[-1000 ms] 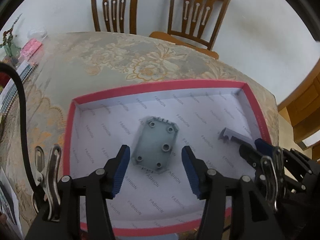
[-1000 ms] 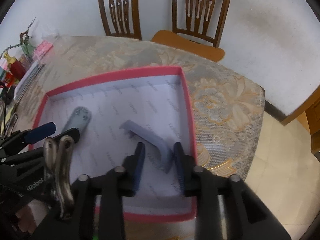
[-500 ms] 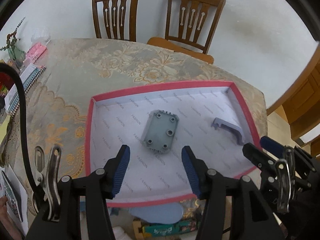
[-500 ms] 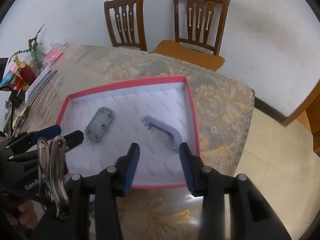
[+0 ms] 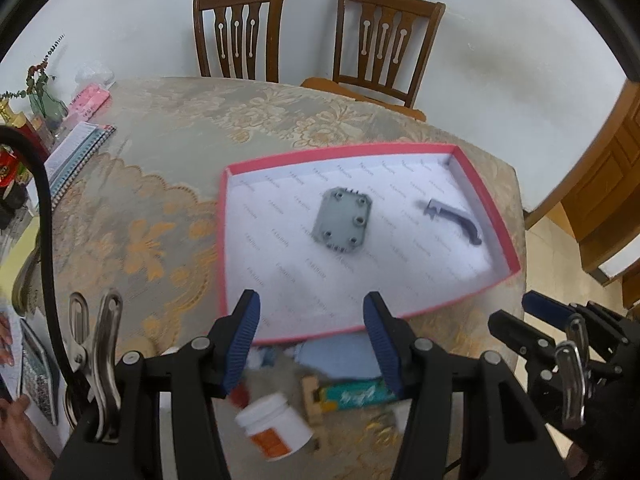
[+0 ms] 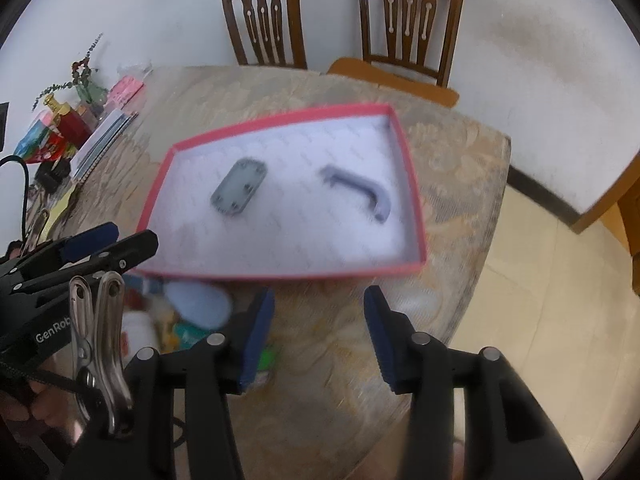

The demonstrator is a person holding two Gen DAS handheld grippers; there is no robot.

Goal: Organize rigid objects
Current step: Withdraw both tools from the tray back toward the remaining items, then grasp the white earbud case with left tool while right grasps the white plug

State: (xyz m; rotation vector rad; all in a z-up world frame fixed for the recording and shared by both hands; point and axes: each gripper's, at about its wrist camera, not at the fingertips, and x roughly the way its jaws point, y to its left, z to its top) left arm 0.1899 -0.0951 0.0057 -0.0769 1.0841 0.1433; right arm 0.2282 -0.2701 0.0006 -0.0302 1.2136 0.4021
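Round table (image 5: 168, 184) under a floral lace cloth, two wooden chairs (image 5: 240, 32) at its far side. Pink-rimmed tray (image 5: 222, 240) with white lining on the cloth, holding a grey rectangular plate (image 5: 342, 225) with bolt holes near its middle and a grey curved handle (image 5: 454, 220) well apart, towards the right wall. Left gripper (image 5: 312, 338) above the tray's near edge, jaws apart, empty. Right gripper (image 6: 320, 336) over bare cloth, jaws opening, nothing between. White jar (image 5: 276, 426) blurred below.
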